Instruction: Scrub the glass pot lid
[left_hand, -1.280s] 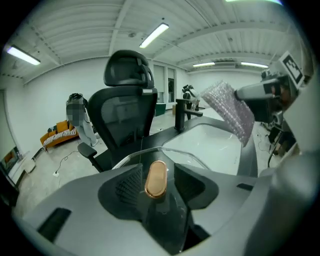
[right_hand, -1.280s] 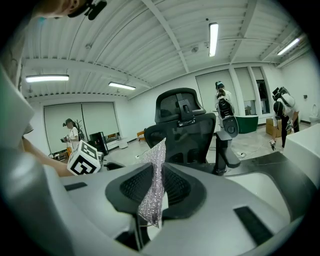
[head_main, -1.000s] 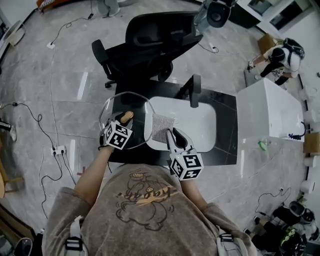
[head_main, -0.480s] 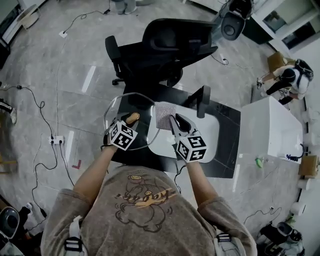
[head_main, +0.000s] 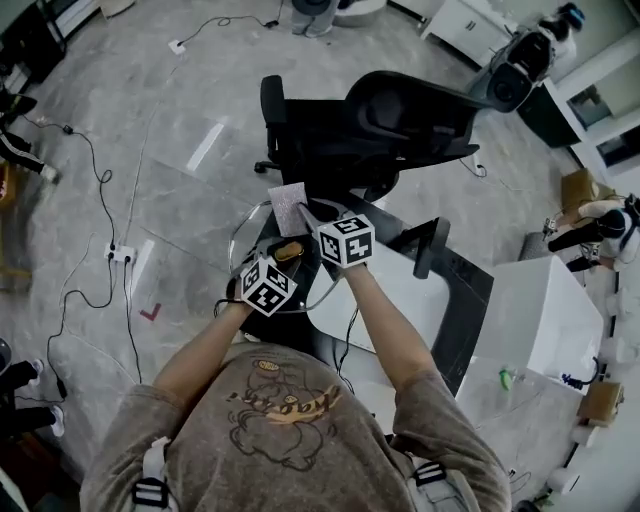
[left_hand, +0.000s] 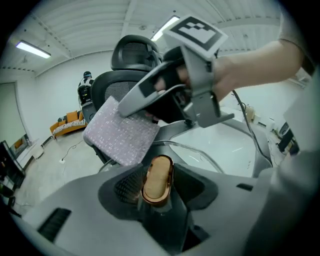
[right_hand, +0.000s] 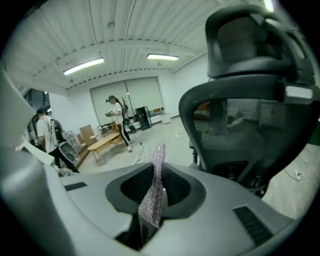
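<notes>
Left tool (left_hand: 158, 196) is clamped tight on the glass pot lid's (left_hand: 202, 153) knob (left_hand: 158, 176). Right tool (right_hand: 153, 199) is pinching a scrub cloth (left_hand: 121, 136) at the lid's 12 o'clock.

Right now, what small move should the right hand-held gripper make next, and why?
Probably lower the scrubbing cloth onto the glass pot lid and start rubbing. The left hand-held gripper is shut on the lid's knob, and the right hand-held gripper is shut on the cloth. The cloth sits by the lid's far rim, apparently not pressed on the glass.
</notes>
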